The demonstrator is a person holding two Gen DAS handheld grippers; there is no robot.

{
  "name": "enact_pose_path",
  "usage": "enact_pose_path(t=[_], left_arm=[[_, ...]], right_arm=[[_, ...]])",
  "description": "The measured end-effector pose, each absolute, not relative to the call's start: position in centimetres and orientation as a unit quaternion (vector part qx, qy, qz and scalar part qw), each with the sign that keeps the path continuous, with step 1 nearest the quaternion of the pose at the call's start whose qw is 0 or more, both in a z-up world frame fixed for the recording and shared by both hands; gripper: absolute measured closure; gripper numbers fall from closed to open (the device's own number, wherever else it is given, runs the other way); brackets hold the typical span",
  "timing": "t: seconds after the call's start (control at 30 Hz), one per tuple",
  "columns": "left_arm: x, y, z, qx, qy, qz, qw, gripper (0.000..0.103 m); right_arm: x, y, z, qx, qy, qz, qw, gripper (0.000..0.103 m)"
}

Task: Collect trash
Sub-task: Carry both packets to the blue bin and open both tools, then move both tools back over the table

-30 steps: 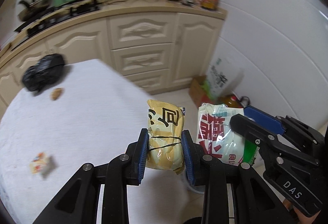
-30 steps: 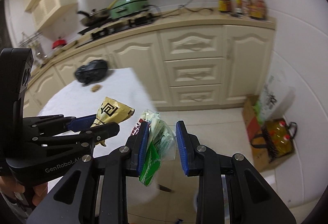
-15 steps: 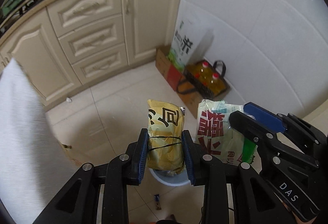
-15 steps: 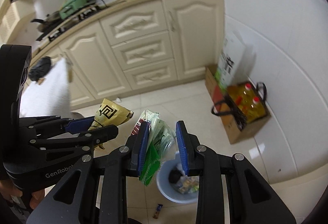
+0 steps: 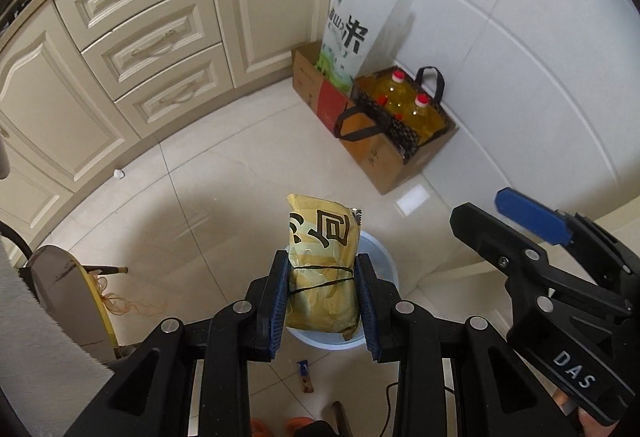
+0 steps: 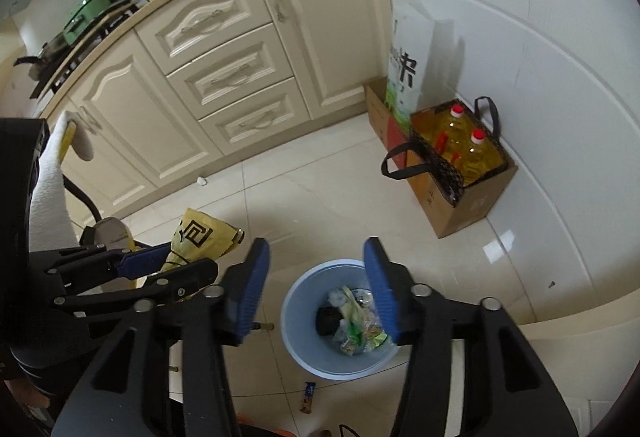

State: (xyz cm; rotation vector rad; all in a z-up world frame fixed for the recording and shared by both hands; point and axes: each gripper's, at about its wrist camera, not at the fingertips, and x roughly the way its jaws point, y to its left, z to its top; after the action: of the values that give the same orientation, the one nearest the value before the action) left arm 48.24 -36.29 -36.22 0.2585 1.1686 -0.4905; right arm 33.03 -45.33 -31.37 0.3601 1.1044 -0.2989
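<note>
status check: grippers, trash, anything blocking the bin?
Right gripper just opened, empty. Left gripper clamps yellow packet over blue bin. Nothing blocking.

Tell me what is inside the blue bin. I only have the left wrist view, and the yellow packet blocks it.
Observer: The blue bin holds crumpled wrappers and a black lump.
Operator: Report the right gripper.
Observer: The right gripper has just been opening. Nothing is between its fingers, and the bin's opening shows between them.
Operator: Check the left gripper from that side.
Observer: The left gripper is shut on the yellow packet. In the right wrist view it shows left of the bin, not over it.
</note>
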Motion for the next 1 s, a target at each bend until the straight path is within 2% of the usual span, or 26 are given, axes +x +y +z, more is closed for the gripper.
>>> enact_pose_path(t=[0.37,0.43,0.5,0.57,0.8,1.0], left_arm=[[48.0,-37.0,-37.8,0.132,0.542,-0.244,0.793,0.074],[47.6,-36.6,-37.5,0.134,0.534,-0.245,0.798,0.066],[47.2,-36.5,-37.3,0.135,0.529,-0.245,0.801,0.047],[46.8,-36.2,-36.9,0.135,0.52,-0.244,0.808,0.04],[45.0,-34.2,-34.5,0.129,0.51,-0.231,0.819,0.04],[42.9,-29.4,-28.9,0.113,0.474,-0.198,0.85,0.038]], right_arm=[[32.2,-46.5,-31.4,0.18,0.514,-0.16,0.823,0.045],[32.1,-46.6,-31.3,0.181,0.512,-0.162,0.824,0.045],[32.0,-46.7,-31.0,0.185,0.509,-0.163,0.824,0.042],[31.9,-47.0,-30.7,0.187,0.505,-0.167,0.826,0.039],[31.6,-46.6,-29.1,0.189,0.497,-0.168,0.83,0.038],[32.1,-44.5,-25.8,0.177,0.477,-0.158,0.846,0.035]])
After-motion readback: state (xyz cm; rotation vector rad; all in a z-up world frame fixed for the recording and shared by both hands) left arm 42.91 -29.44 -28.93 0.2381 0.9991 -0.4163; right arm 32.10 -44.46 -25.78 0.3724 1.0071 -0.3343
